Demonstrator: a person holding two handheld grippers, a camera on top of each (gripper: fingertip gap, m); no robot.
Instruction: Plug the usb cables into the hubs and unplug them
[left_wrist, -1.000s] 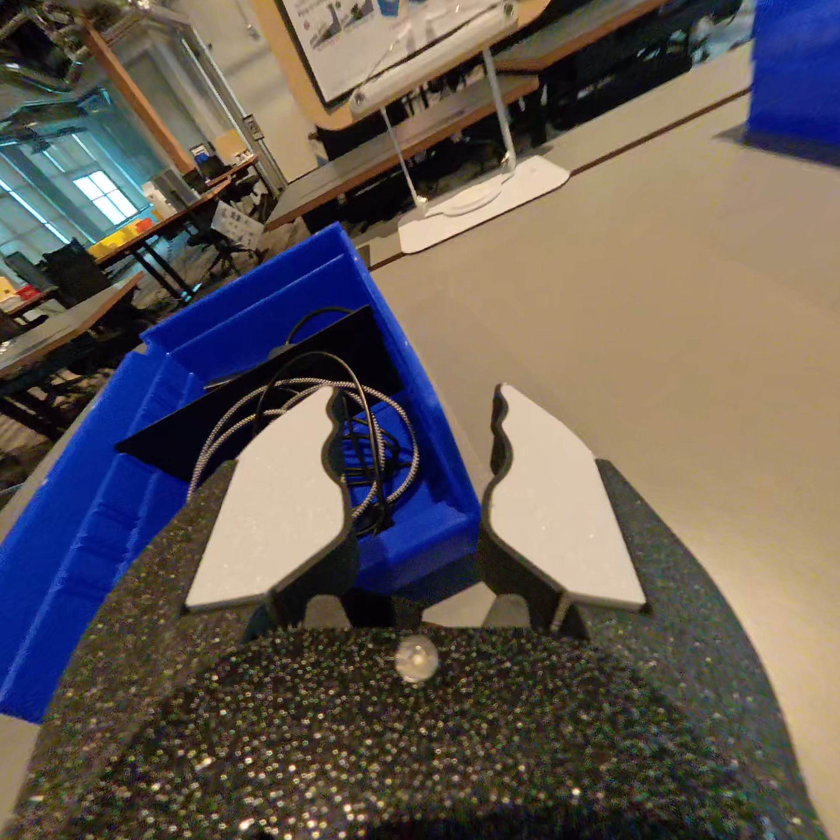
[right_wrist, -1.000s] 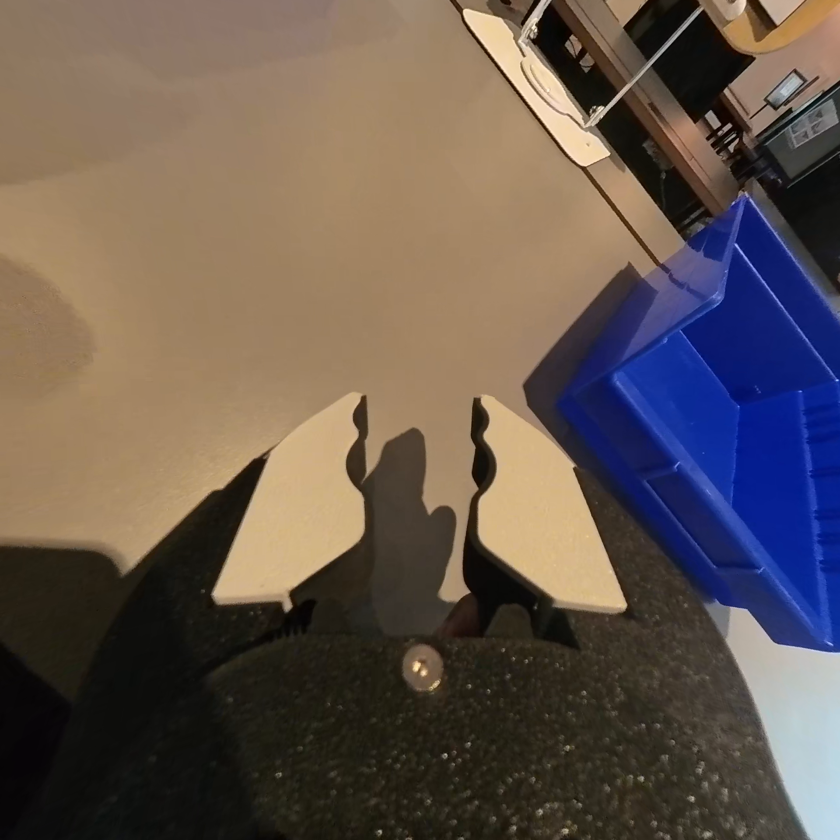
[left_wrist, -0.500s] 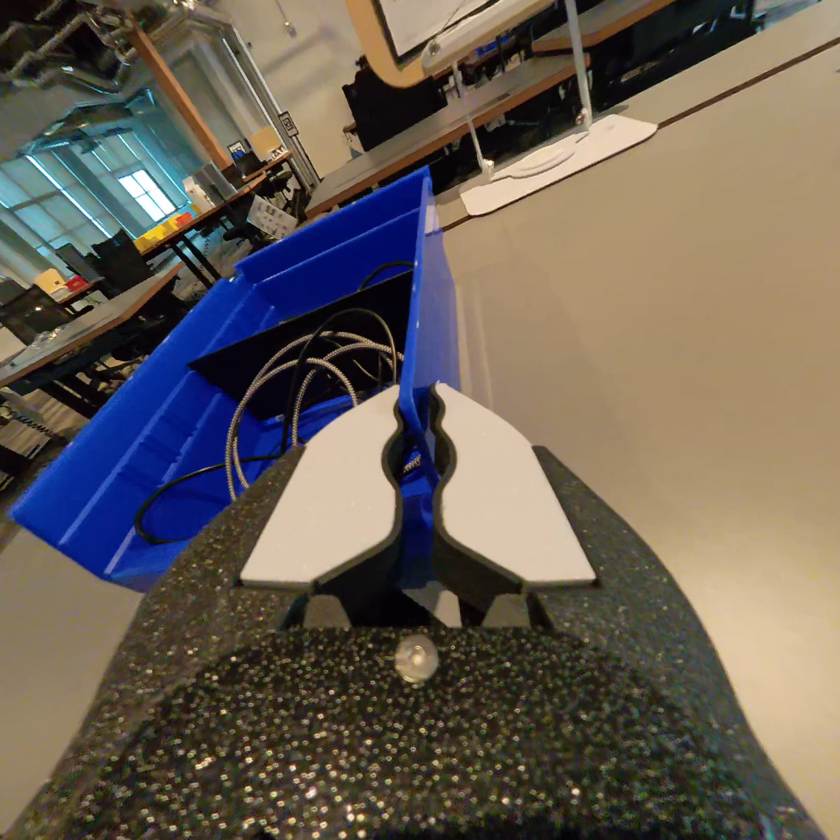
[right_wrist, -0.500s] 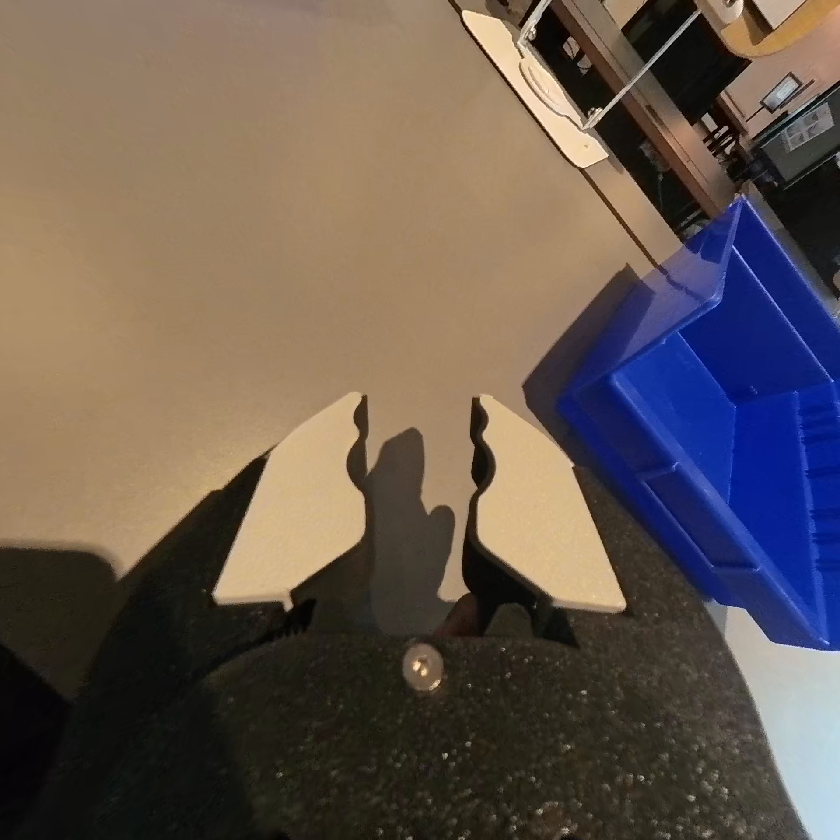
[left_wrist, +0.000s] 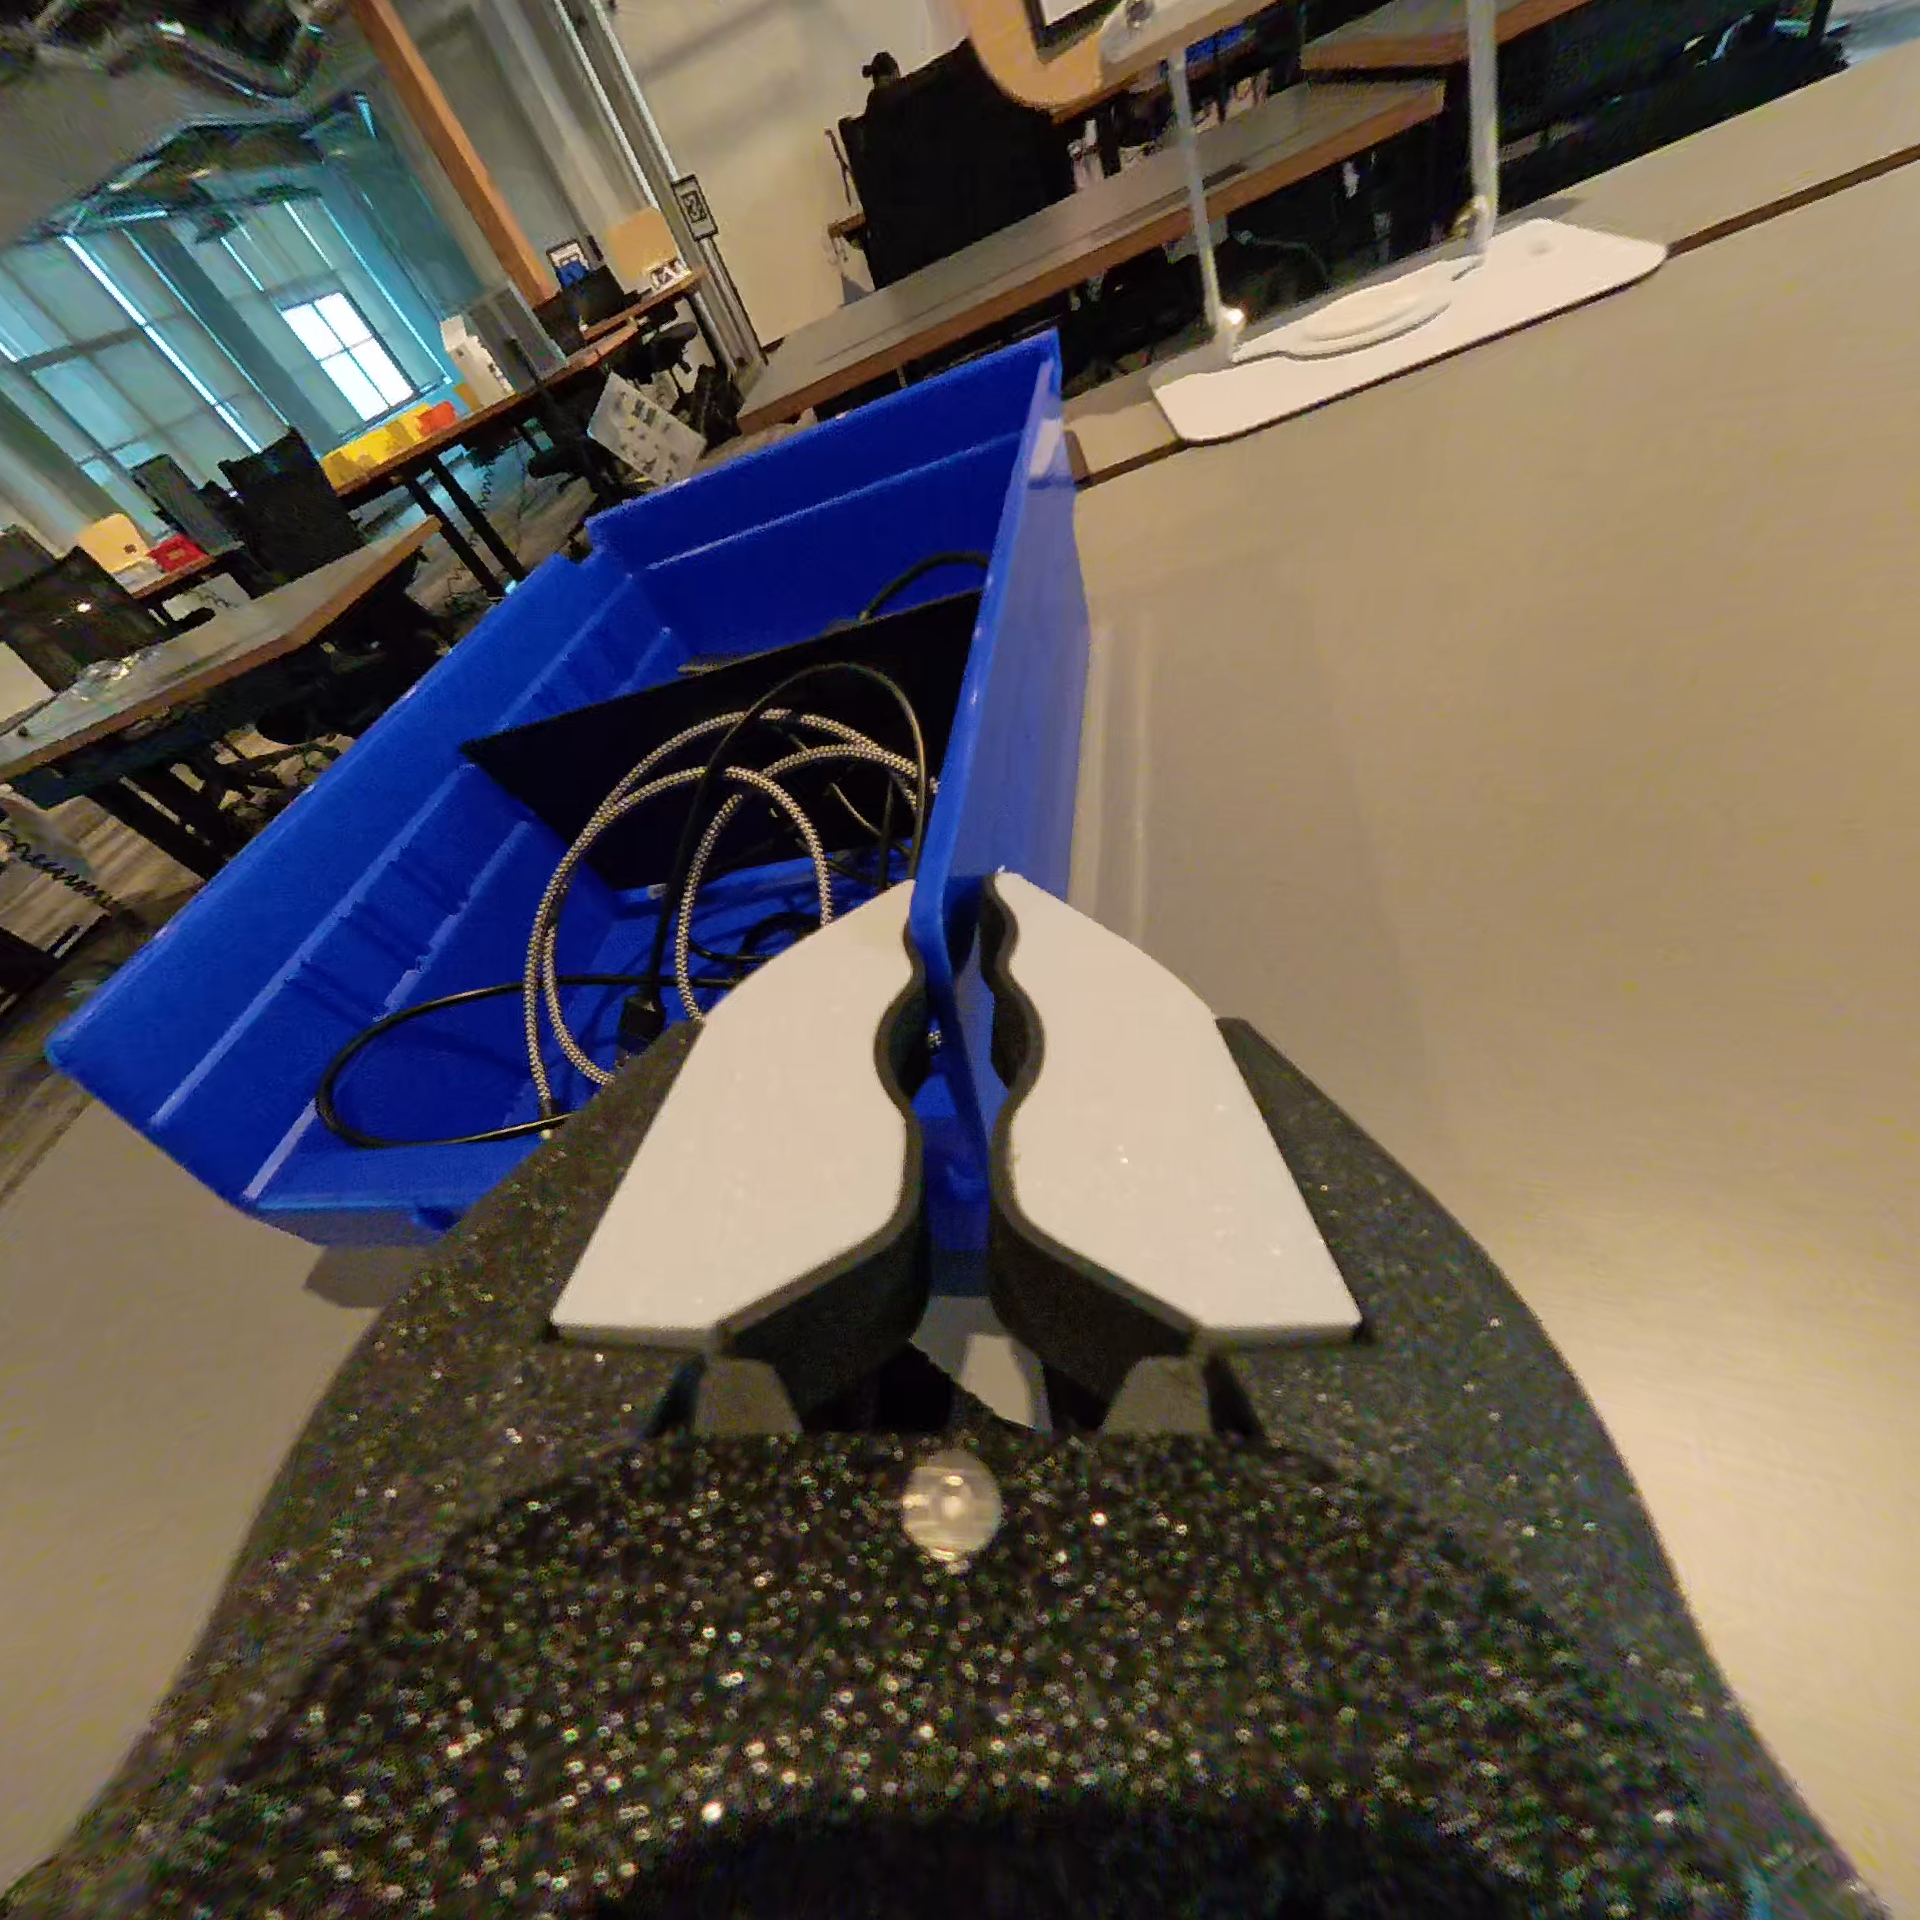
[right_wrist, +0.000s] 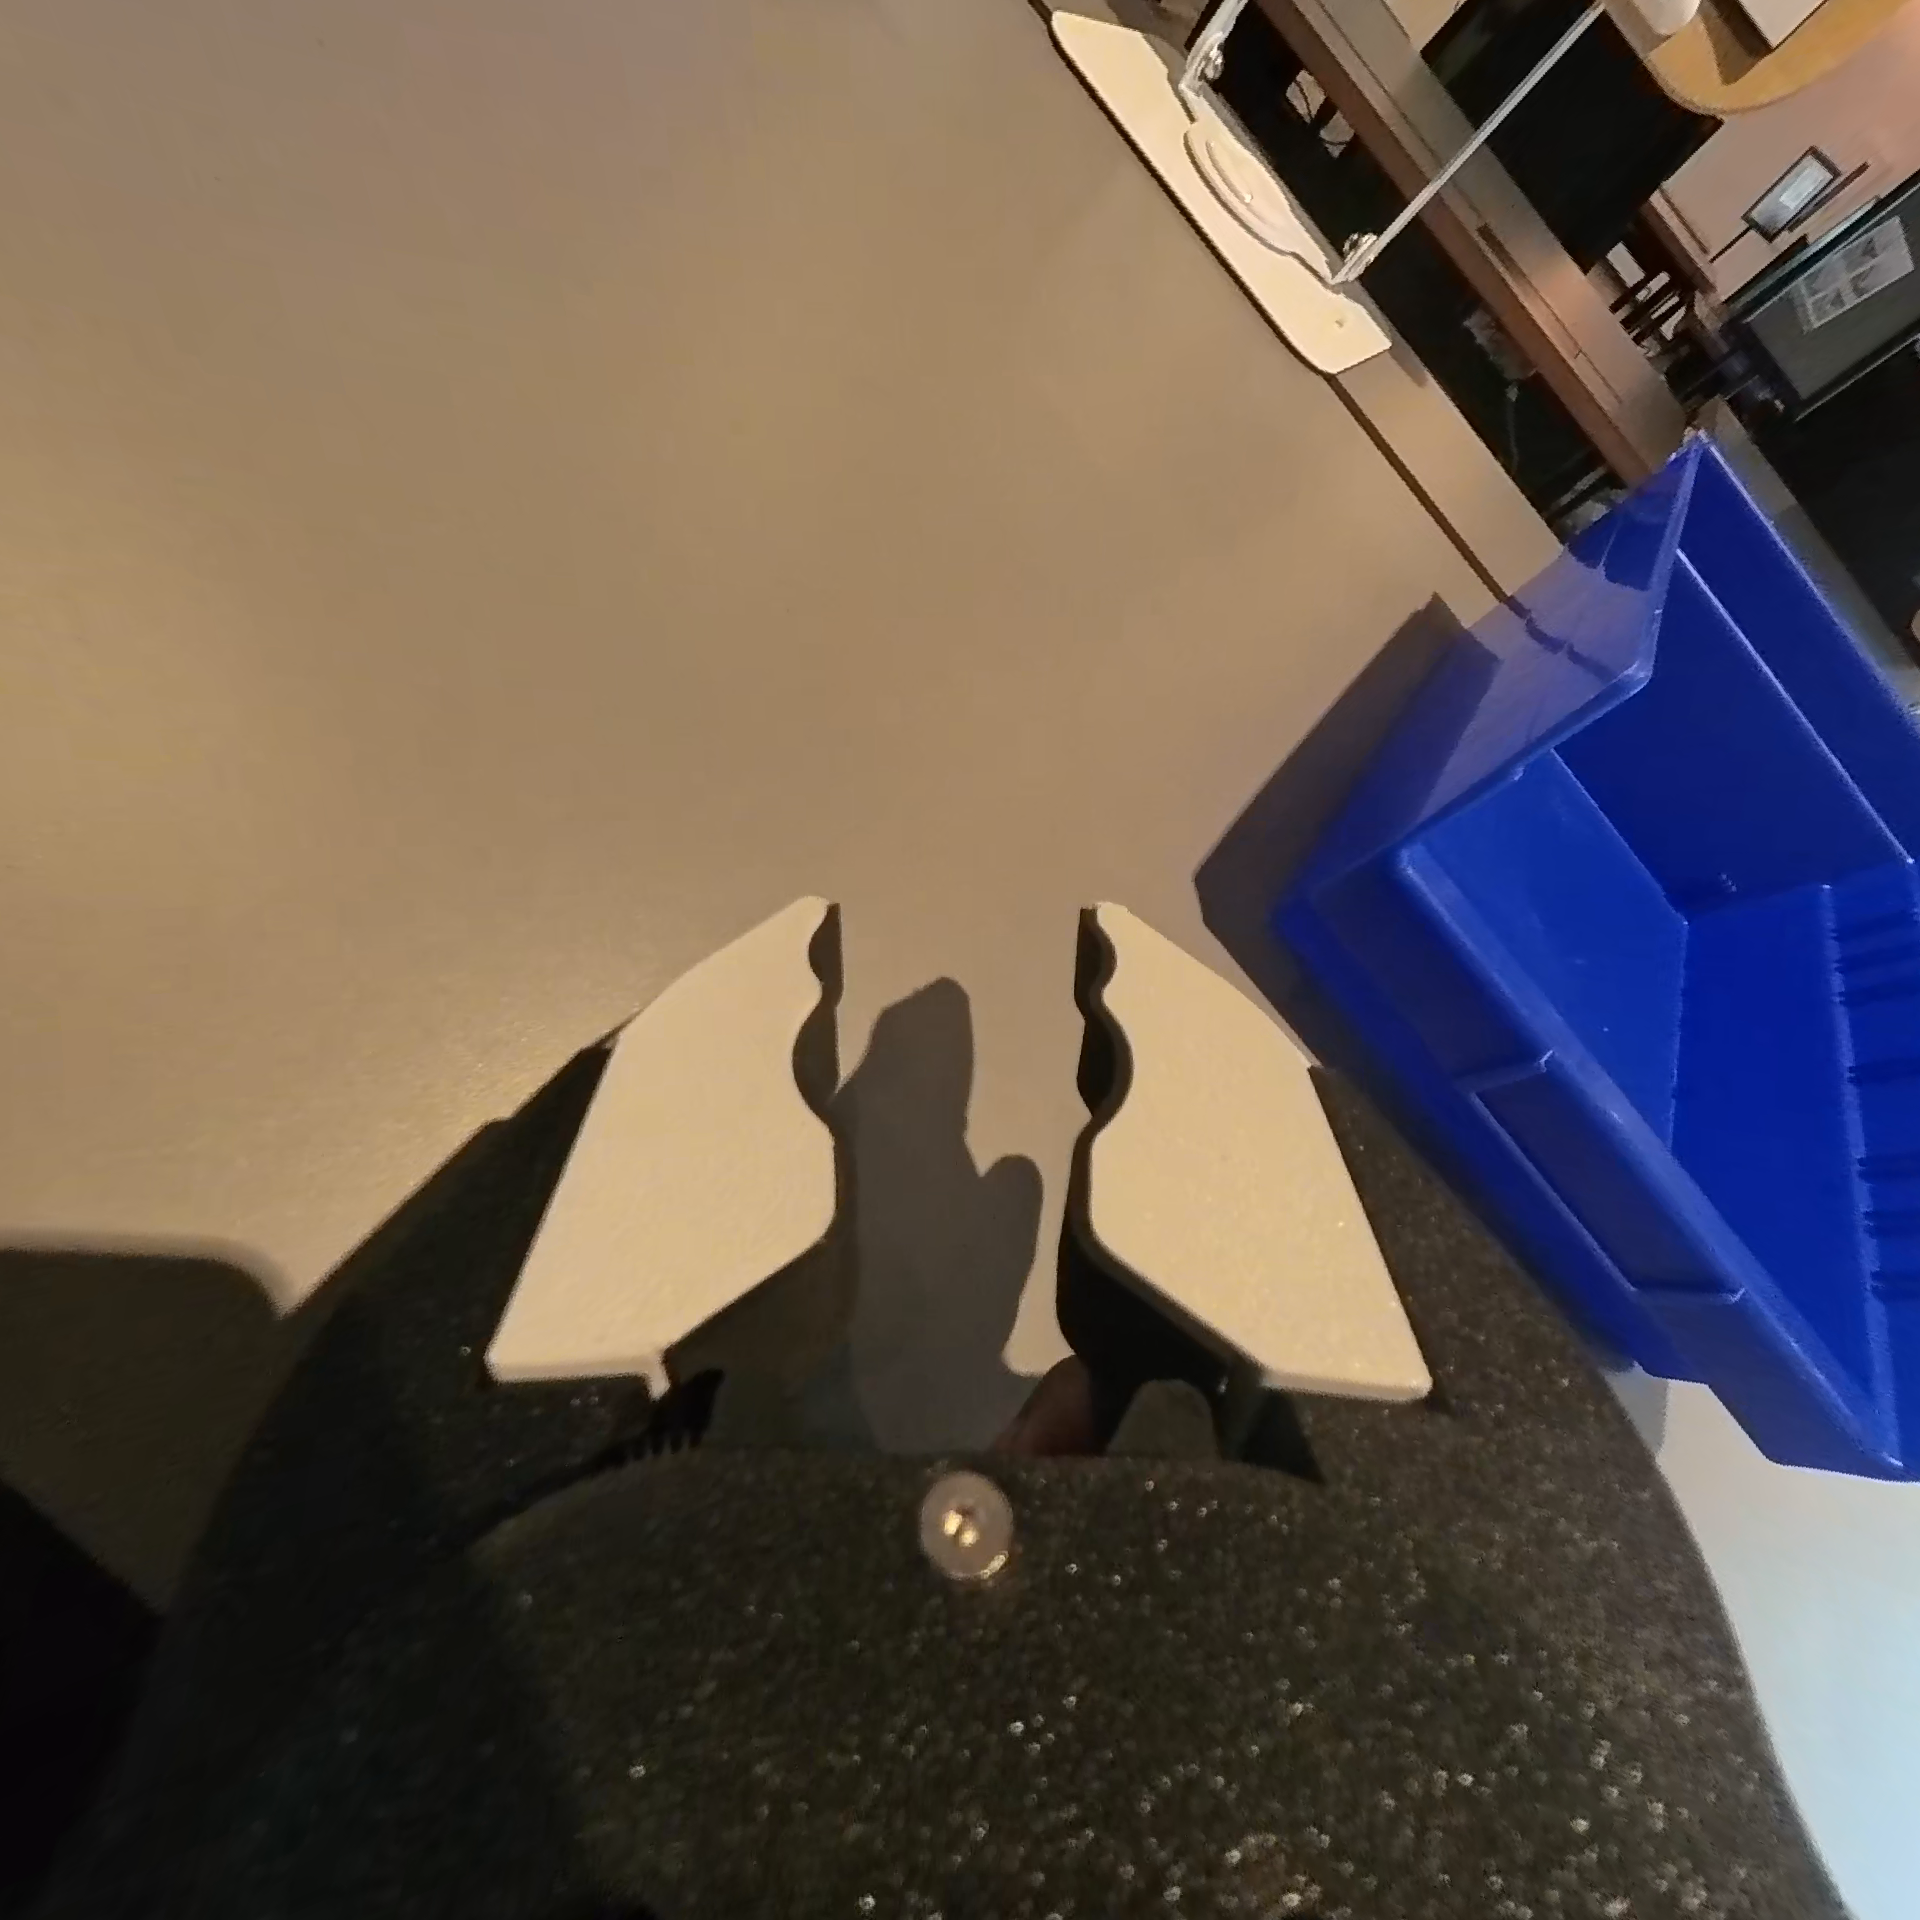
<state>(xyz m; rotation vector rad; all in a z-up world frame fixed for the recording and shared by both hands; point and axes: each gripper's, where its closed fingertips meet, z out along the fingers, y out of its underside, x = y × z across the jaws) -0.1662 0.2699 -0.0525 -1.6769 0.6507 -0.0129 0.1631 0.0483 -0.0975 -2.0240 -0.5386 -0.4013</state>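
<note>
The left gripper (left_wrist: 951, 925) is clamped on the right-hand side wall of a blue plastic bin (left_wrist: 353, 935); one finger sits inside the bin and the other outside, with the thin wall pinched between the two pale finger plates. The bin is tilted, its near corner raised off the grey tabletop (left_wrist: 1507, 779) and a shadow visible beneath it. Inside the bin, ahead and to the left of this gripper, lies a loose tangle of usb cables: a braided grey-and-white cable (left_wrist: 582, 914) looped several times and a smooth black cable (left_wrist: 416, 1132) curving along the bin floor. A black divider panel (left_wrist: 644, 748) stands across the bin beyond the cables. No hub can be identified among the contents. Farther ahead and to the right of the gripper, a white lamp base (left_wrist: 1403, 312) rests at the tabletop edge. The right gripper (right_wrist: 961, 920) is held above bare tabletop (right_wrist: 623, 468) with its fingers apart and nothing between them; their shadow falls on the surface directly below. To the right of this gripper stands a second blue bin (right_wrist: 1558, 935), whose visible compartments show no contents. The same white lamp base (right_wrist: 1226, 187) appears well ahead of it.
</note>
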